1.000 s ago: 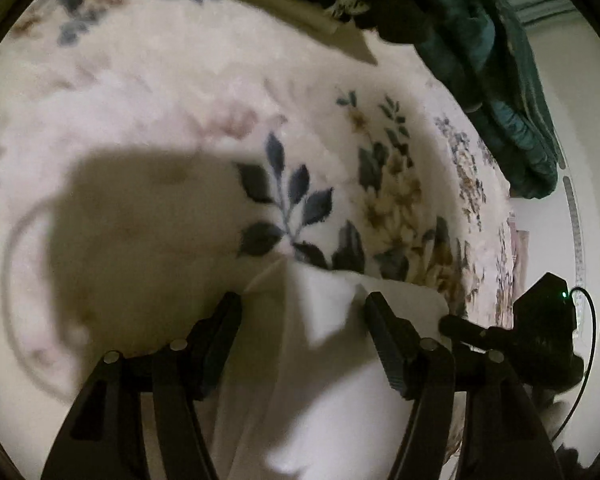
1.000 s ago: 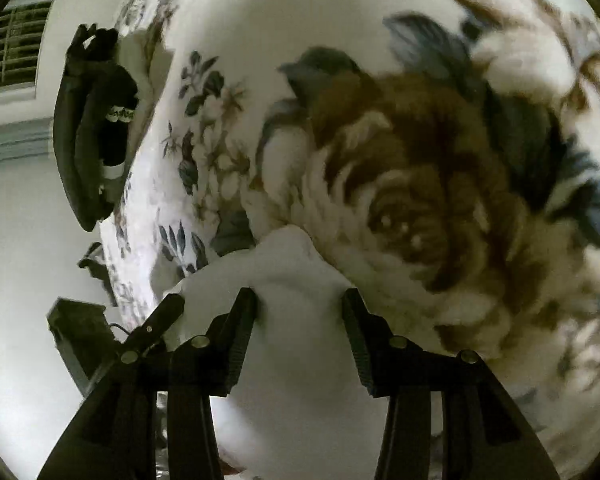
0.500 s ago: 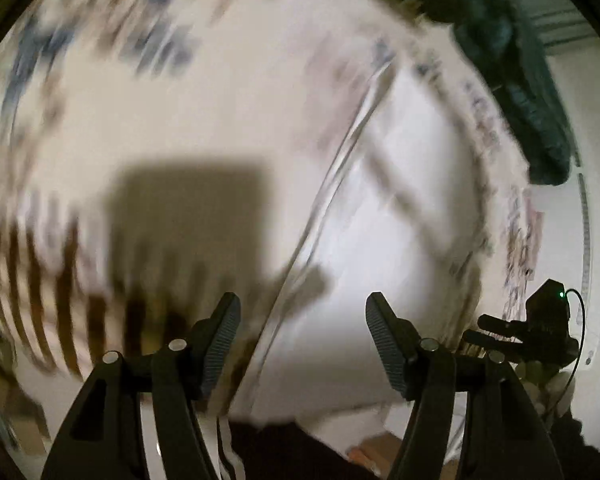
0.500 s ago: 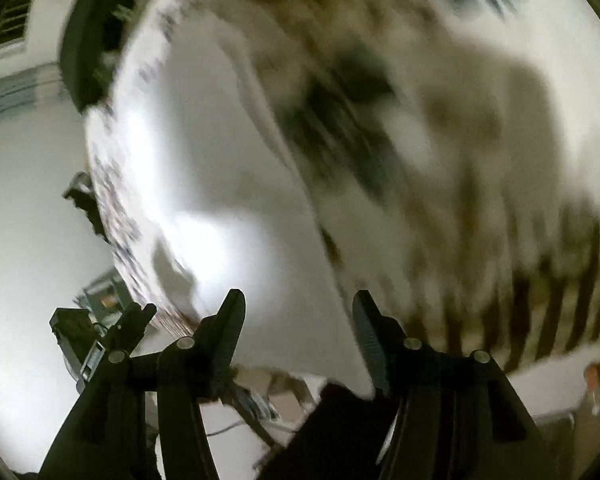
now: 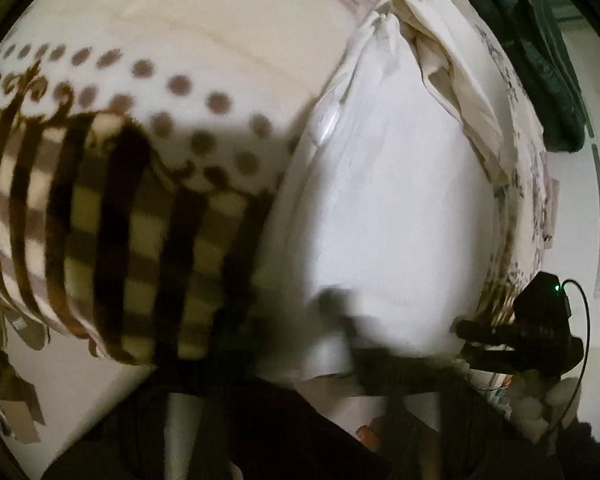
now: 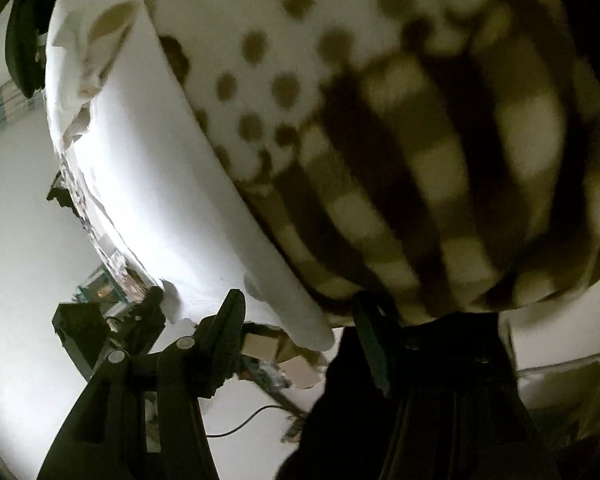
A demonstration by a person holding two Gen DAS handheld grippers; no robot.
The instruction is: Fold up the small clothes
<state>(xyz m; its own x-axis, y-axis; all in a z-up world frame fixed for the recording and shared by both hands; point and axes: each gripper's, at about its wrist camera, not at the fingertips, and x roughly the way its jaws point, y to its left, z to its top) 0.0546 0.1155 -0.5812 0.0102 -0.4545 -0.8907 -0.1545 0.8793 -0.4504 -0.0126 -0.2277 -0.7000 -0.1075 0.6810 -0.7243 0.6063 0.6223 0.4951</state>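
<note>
A white garment [image 5: 392, 200] lies spread on a blanket [image 5: 148, 200] with brown dots and stripes. It also shows in the right wrist view [image 6: 148, 184], along the blanket's [image 6: 420, 140] left side. My left gripper [image 5: 284, 332] is a dark blur at the garment's near edge; its fingers cannot be made out. My right gripper [image 6: 300, 324] is open, its fingers [image 6: 230, 320] apart at the garment's near hem with nothing between them. The other gripper [image 5: 540, 328] shows at the right of the left wrist view.
A dark teal cloth pile [image 5: 548, 60] lies at the far end of the bed. A dark garment [image 6: 24, 40] hangs at the bed's far left. White walls [image 6: 20, 240] and cardboard clutter [image 6: 272, 352] lie beyond the bed edge.
Both grippers let go of the white garment and pulled back toward the blanket's striped near edge. The garment now lies flat on the blanket. The views are blurred by motion.
</note>
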